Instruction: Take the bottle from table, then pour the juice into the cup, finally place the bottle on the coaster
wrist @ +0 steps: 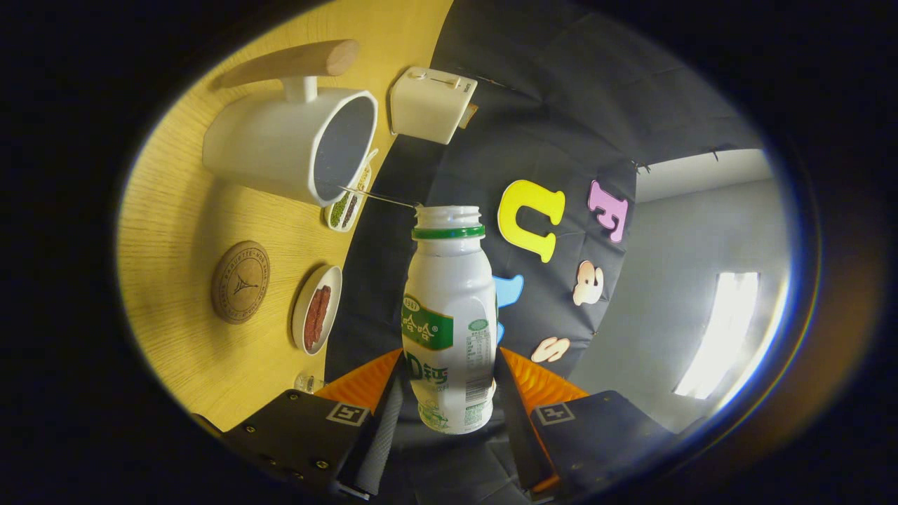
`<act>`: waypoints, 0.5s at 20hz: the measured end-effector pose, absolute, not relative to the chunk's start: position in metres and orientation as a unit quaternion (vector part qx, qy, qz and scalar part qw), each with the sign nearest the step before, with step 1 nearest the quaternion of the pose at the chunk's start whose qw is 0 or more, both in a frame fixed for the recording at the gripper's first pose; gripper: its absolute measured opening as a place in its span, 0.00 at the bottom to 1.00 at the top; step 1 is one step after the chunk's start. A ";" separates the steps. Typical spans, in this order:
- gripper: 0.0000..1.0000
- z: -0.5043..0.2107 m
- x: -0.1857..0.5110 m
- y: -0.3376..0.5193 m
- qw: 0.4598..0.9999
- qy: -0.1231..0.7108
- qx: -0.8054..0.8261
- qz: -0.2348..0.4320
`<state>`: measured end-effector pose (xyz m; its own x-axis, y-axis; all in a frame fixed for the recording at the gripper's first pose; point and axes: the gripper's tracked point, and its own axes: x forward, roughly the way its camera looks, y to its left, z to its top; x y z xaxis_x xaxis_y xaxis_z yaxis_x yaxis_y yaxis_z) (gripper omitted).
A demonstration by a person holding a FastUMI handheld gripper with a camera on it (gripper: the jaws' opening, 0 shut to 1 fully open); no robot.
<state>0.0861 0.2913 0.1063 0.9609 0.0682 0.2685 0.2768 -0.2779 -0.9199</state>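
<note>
The view is rolled about a quarter turn, so the wooden table (182,210) stands on its side. My gripper (449,382) is shut on a small white bottle (449,315) with a green label and an open green-ringed neck, held between the fingers by its lower body. The bottle's mouth points toward a white cup (287,144) with a wooden handle, which stands beyond and beside the neck. A thin thread of liquid runs from the bottle's mouth to the cup's rim. A round cork coaster (240,281) lies on the table nearer the fingers than the cup.
A small white dish with reddish food (317,308) sits between the coaster and the booth wall. A narrow dish of green and brown beans (347,203) lies by the cup. A white box-shaped device (429,104) stands beyond the cup.
</note>
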 end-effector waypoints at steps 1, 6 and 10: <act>0.71 0.107 0.086 0.292 0.589 -0.111 -0.796 -0.088; 0.71 0.110 0.086 0.294 0.579 -0.120 -0.801 -0.088; 0.71 0.113 0.085 0.299 0.569 -0.129 -0.808 -0.087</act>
<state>0.0847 0.2985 0.1132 0.9513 0.1093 0.2881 0.3081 -0.3199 -0.8959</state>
